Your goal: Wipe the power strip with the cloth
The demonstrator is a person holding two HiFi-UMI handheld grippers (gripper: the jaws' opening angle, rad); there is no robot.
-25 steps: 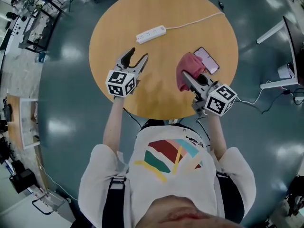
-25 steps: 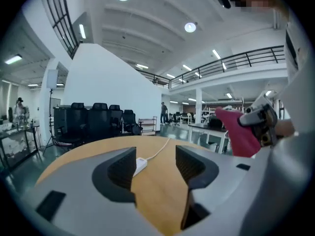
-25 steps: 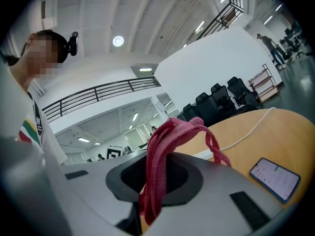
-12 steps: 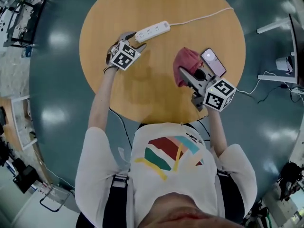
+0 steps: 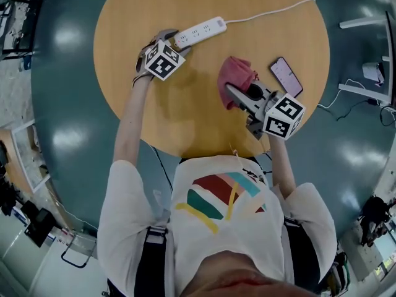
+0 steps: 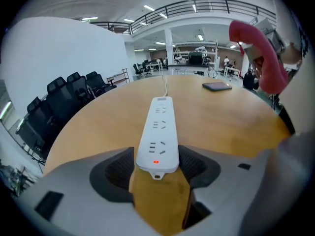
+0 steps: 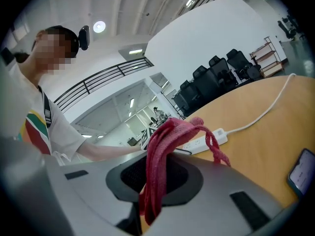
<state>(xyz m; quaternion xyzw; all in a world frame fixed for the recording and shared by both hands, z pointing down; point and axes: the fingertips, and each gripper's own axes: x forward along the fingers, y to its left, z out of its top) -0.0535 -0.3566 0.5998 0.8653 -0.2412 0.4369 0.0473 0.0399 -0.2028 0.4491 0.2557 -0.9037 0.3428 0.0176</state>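
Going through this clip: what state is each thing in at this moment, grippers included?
Power strip: flat on the table, red indicator lit, sockets empty, cord attached.
Left gripper: open, jaws either side of the power strip's near end.
Right gripper: shut on the cloth.
Cloth: bunched, held up off the table.
Phone: flat on the table, untouched.
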